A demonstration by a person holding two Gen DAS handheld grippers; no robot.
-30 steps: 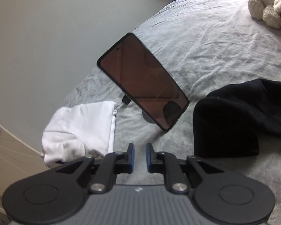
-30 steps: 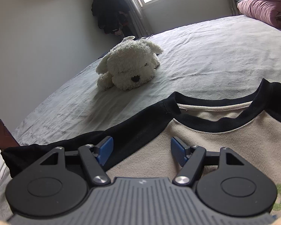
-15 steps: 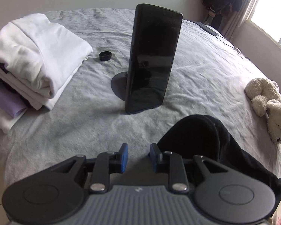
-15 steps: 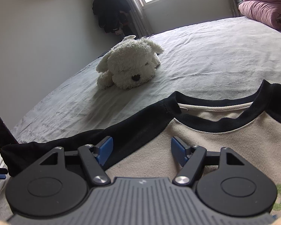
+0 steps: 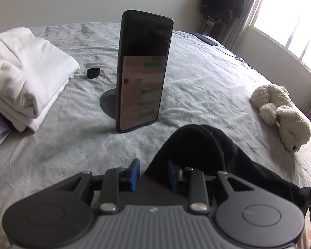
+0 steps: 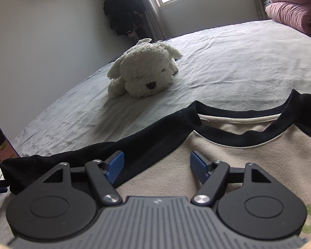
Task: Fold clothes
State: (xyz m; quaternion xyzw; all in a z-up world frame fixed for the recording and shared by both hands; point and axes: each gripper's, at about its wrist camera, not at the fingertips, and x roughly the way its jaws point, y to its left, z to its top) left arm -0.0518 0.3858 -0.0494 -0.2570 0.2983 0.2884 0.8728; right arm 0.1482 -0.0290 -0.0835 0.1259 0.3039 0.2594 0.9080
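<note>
A beige sweatshirt with black collar and black sleeves lies flat on the grey bed. My right gripper hovers low over its chest just below the collar, open wide, nothing between the fingers. The black sleeve runs left from the shoulder. In the left wrist view that sleeve ends in a rounded cuff. My left gripper is open at the cuff's near left edge, with the black cloth lying between and under its blue pads. They are not closed on it.
A phone with a lit screen stands on a round stand beyond the cuff. A pile of folded white clothes is at the left, with a small black ring beside it. A plush dog lies on the bed. A pink quilt is far right.
My left gripper levelled out, moved in onto the sleeve cuff, and its fingers spread apart. The phone screen lit up. The right gripper stayed put and open.
</note>
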